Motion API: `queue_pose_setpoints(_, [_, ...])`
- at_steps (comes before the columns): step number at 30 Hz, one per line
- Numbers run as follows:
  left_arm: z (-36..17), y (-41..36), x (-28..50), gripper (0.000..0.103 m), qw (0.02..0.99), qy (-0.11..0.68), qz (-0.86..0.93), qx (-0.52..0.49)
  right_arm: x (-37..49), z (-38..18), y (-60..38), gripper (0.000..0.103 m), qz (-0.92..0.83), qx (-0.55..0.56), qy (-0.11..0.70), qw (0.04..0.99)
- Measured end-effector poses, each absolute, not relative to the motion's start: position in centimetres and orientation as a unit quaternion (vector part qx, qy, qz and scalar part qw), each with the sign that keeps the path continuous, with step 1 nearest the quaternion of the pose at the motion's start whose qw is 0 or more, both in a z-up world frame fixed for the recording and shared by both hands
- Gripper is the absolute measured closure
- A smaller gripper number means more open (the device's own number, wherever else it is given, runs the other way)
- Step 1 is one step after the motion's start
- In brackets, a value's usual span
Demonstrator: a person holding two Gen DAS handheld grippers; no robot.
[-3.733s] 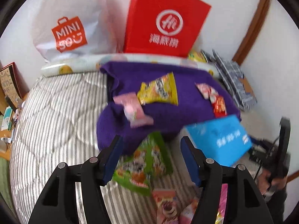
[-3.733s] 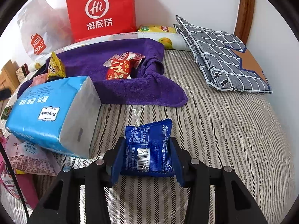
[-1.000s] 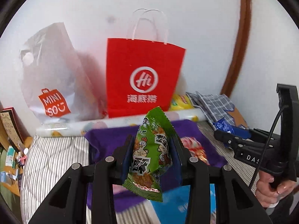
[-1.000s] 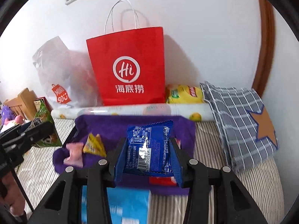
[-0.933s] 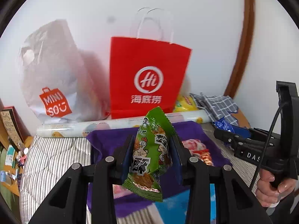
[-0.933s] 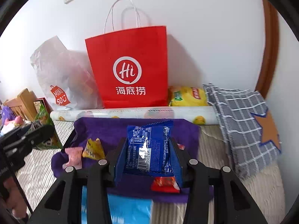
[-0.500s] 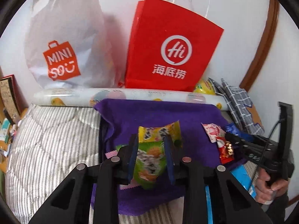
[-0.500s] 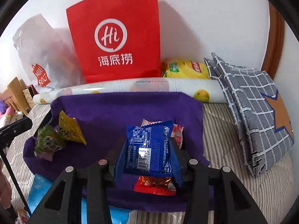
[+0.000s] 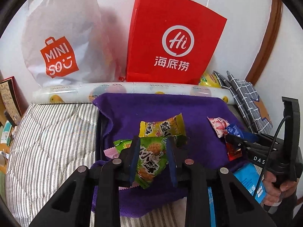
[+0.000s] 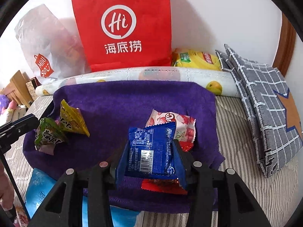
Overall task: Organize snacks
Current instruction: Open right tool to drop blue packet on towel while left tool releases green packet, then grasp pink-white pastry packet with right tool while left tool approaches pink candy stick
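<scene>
The left tool [image 9: 152, 158] pinches the green snack packet [image 9: 149, 160] just above the purple towel [image 9: 132, 109]; the right tool's [image 10: 151, 160] jaws are opening around the blue packet [image 10: 151, 151], directly over the red packet [image 10: 161, 186].

left gripper [image 9: 152, 156] fingers narrowed, right gripper [image 10: 150, 158] apparently opening

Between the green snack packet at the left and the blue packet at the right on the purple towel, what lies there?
Right wrist view: only bare purple towel between green snack packet and blue packet.
</scene>
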State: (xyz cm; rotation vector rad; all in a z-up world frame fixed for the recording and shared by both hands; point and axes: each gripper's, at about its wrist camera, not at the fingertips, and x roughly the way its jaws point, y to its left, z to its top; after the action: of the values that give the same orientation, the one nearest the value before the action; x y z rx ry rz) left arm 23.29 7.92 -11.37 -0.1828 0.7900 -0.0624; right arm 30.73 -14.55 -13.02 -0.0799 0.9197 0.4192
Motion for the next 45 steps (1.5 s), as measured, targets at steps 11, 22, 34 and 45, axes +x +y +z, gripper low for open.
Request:
queue_pose_setpoints(11, [-11.0, 7.5, 23.2, 0.059, 0.919, 0.383, -0.034, -0.082, 29.9, -11.6, -14.7, 0.041, 0.216, -0.040, 0.407, 0.886])
queue_pose_setpoints(22, [-10.0, 7.5, 22.8, 0.054, 0.922, 0.377, -0.030, -0.083, 30.1, -10.9, -15.7, 0.041, 0.194, -0.022, 0.394, 0.898])
queue_pose_setpoints(34, [-7.6, 7.4, 21.5, 0.053, 0.927, 0.361, -0.049, -0.091, 25.6, -7.8, -22.1, 0.041, 0.125, 0.089, 0.374, 0.915])
queue_pose_setpoints(45, [-6.2, 7.0, 20.2, 0.043, 0.931, 0.348, -0.062, -0.090, 17.2, -8.4, -20.7, 0.041, 0.150, 0.042, 0.429, 0.890])
